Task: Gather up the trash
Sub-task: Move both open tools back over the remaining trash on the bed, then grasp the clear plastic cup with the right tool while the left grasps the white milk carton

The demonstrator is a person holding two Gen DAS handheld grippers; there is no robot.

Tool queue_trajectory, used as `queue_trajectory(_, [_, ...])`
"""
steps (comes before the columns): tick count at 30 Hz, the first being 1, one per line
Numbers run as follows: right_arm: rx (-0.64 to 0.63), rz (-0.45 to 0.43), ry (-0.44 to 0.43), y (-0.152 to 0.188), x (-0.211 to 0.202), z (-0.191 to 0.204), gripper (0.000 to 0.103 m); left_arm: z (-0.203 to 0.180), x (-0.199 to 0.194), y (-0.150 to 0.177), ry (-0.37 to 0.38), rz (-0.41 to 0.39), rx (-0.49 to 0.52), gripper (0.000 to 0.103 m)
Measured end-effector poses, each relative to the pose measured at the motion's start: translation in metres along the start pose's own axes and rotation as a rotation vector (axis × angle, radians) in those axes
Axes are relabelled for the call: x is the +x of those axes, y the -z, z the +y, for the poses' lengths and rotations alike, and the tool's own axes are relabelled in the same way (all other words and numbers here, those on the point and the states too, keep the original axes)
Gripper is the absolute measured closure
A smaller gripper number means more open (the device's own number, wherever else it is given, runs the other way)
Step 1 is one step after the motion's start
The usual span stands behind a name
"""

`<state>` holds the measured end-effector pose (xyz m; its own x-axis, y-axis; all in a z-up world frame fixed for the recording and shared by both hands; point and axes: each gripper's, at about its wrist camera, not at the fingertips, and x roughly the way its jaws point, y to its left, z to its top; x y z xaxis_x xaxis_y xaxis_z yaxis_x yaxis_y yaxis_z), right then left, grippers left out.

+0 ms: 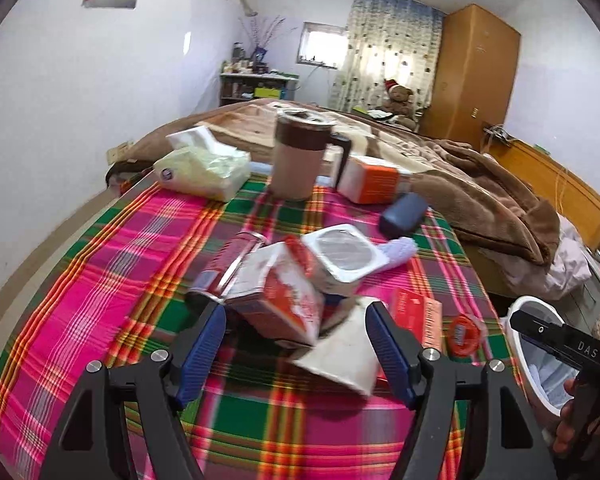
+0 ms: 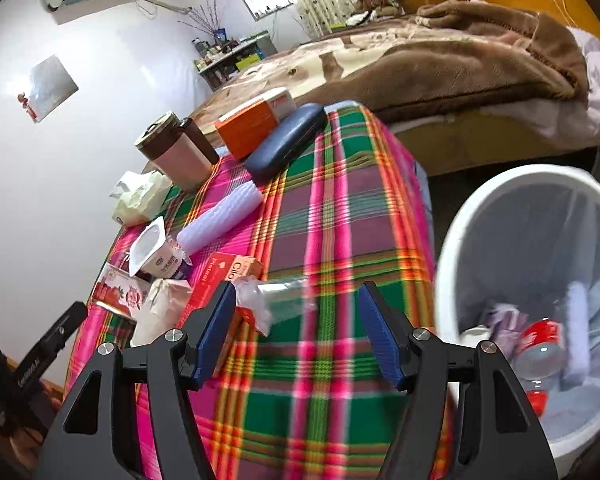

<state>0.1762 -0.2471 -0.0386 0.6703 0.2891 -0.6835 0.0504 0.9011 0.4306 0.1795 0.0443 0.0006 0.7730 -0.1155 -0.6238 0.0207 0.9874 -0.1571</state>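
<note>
Trash lies on a table with a pink-and-green plaid cloth [image 1: 100,280]. My left gripper [image 1: 298,354] is open low over the table; a red-and-white carton [image 1: 284,304] and a tipped white paper cup [image 1: 340,356] lie between its blue fingers, with no clear pressing. Behind them are a red can [image 1: 232,264] and an empty yogurt tub [image 1: 340,256]. My right gripper [image 2: 298,334] is open over the cloth, with a crumpled clear plastic wrapper [image 2: 276,300] just beside its left finger. The white trash bin [image 2: 460,240] stands off the table's right edge, holding a red can and pale scraps.
At the far end stand a brown lidded mug [image 1: 300,156], a tissue pack [image 1: 204,168], an orange box [image 1: 372,184] and a blue case [image 1: 404,216]. A white ribbed roll [image 2: 220,216] and a flat red box [image 2: 224,280] lie mid-table. A bed with a brown blanket [image 2: 460,60] is beyond.
</note>
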Motion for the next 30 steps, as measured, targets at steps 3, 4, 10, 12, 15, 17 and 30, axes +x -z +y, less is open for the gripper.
queue_trajectory(3, [0.025,0.017,0.009,-0.002,0.014,0.006,0.038,0.010,0.007,0.001,-0.004,0.017,-0.013,0.031])
queue_trajectory(4, [0.031,0.024,0.013,-0.001,0.018,0.007,0.038,0.011,0.008,0.001,-0.001,0.020,-0.015,0.031])
queue_trajectory(10, [0.031,0.049,0.024,-0.004,0.036,0.014,0.038,0.019,0.020,-0.002,-0.003,0.037,-0.030,0.031])
queue_trajectory(12, [0.022,0.052,0.026,-0.003,0.040,0.016,0.038,0.019,0.025,-0.004,-0.009,0.039,-0.032,0.031])
queue_trajectory(15, [0.000,0.058,0.033,-0.002,0.045,0.021,0.038,0.019,0.033,-0.007,-0.018,0.045,-0.033,0.031])
queue_trajectory(17, [-0.014,0.058,0.036,-0.002,0.047,0.022,0.038,0.018,0.038,-0.008,-0.017,0.054,-0.036,0.031])
queue_trajectory(30, [-0.134,0.079,0.041,0.005,0.055,0.035,0.038,0.005,0.054,-0.008,0.008,0.073,-0.025,0.038])
